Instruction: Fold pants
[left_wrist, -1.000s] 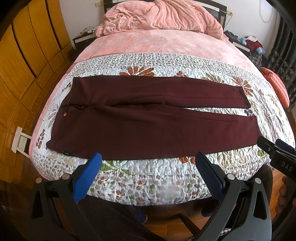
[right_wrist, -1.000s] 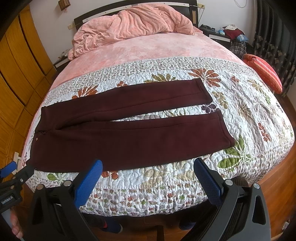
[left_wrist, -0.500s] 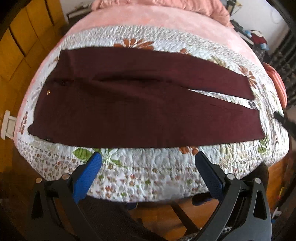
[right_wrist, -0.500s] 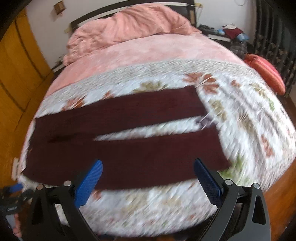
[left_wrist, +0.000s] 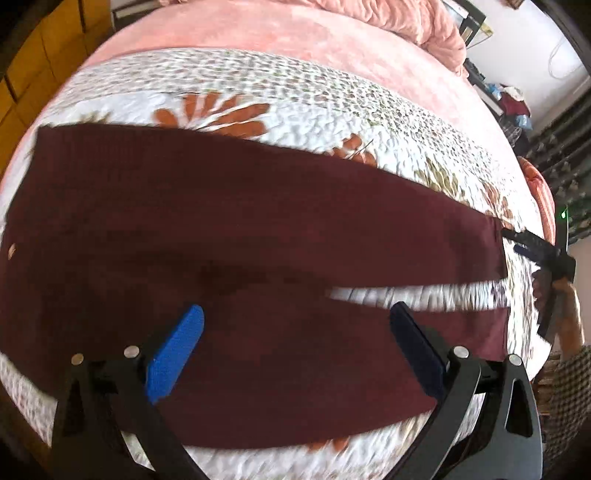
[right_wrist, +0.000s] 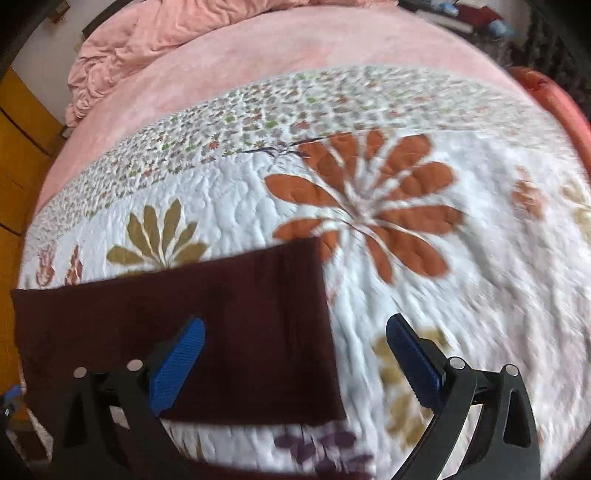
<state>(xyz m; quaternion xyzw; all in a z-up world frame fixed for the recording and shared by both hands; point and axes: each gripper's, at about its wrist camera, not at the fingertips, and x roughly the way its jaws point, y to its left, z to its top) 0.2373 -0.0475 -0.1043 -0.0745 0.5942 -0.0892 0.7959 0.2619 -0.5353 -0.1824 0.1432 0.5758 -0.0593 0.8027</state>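
Dark maroon pants (left_wrist: 240, 229) lie flat across the flowered quilt (left_wrist: 295, 99), waist to the left and both legs running right. My left gripper (left_wrist: 295, 350) hovers open over the near leg, around the thigh, with nothing between its blue pads (left_wrist: 173, 354). In the right wrist view the cuff end of the far leg (right_wrist: 221, 321) lies under my open right gripper (right_wrist: 295, 362), whose left pad (right_wrist: 177, 365) is above the cloth and whose right pad is above bare quilt. The right gripper (left_wrist: 517, 242) also shows in the left wrist view, just off the far leg's cuff.
A pink sheet (right_wrist: 295, 48) and a bunched pink blanket (right_wrist: 147, 33) cover the far half of the bed. Yellow wooden cabinets (left_wrist: 44, 48) stand to the left. An orange cushion (right_wrist: 546, 88) and a cluttered nightstand (left_wrist: 509, 99) are at the right.
Both grippers have moved forward and down over the bed. The left one now hangs above the near leg; the right one has reached the far leg's cuff. Both stay open.
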